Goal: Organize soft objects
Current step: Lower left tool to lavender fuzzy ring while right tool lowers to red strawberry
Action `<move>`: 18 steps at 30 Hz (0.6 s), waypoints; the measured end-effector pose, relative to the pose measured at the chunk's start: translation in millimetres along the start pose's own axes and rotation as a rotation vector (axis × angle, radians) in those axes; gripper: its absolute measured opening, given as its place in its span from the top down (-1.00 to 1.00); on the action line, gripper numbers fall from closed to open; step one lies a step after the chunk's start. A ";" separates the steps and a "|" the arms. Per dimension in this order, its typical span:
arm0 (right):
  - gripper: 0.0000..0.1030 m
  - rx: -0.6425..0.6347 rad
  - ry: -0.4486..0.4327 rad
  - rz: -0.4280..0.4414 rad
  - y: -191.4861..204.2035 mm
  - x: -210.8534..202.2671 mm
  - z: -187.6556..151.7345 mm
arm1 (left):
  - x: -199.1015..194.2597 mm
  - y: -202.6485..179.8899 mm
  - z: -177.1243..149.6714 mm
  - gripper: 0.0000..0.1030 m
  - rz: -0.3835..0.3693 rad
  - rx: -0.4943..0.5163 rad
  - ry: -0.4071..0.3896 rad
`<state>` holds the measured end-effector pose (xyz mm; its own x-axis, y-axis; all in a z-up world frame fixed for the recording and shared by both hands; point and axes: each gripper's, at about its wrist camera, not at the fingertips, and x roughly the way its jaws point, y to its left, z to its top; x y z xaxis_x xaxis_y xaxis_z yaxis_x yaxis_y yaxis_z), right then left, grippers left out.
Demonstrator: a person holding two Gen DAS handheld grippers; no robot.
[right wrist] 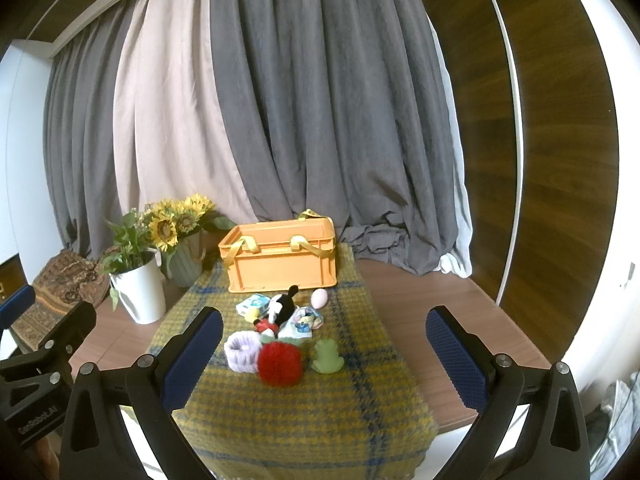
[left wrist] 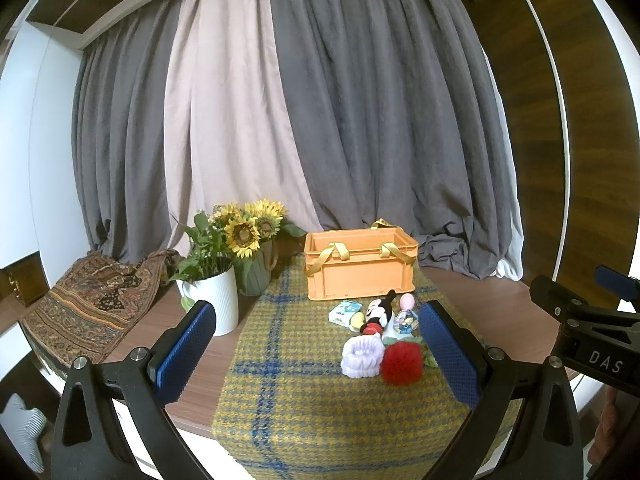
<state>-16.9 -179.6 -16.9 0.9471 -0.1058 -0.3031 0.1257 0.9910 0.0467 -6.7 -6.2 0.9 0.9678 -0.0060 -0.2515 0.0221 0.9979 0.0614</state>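
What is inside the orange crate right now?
From both wrist views only the upper inner walls of the orange crate show, with yellow straps draped over its rim. The floor is hidden by the near wall, so contents cannot be told.

The right gripper [right wrist: 324,354] is wide open above the yellow plaid cloth [right wrist: 304,412]. Near it lie a red pompom [right wrist: 279,364], a lilac scrunchie [right wrist: 241,350] at its left and a green frog [right wrist: 327,356] at its right. The orange crate [right wrist: 280,258] stands farther.
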 end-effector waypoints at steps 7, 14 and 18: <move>-1.00 -0.003 0.005 -0.003 6.4 3.2 -6.7 | 9.8 2.3 -4.3 -1.00 -0.024 0.002 0.041; -1.00 -0.013 0.044 -0.008 17.3 25.7 -14.5 | 39.5 8.0 -16.5 -1.00 -0.055 0.060 0.086; -1.00 -0.015 0.085 -0.007 23.3 47.6 -18.8 | 61.3 9.1 -21.1 -1.00 -0.081 0.108 0.106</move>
<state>25.6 -159.9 -48.2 0.9175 -0.1059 -0.3833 0.1271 0.9914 0.0304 47.5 3.9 -34.3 0.9302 -0.0733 -0.3597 0.1311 0.9816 0.1390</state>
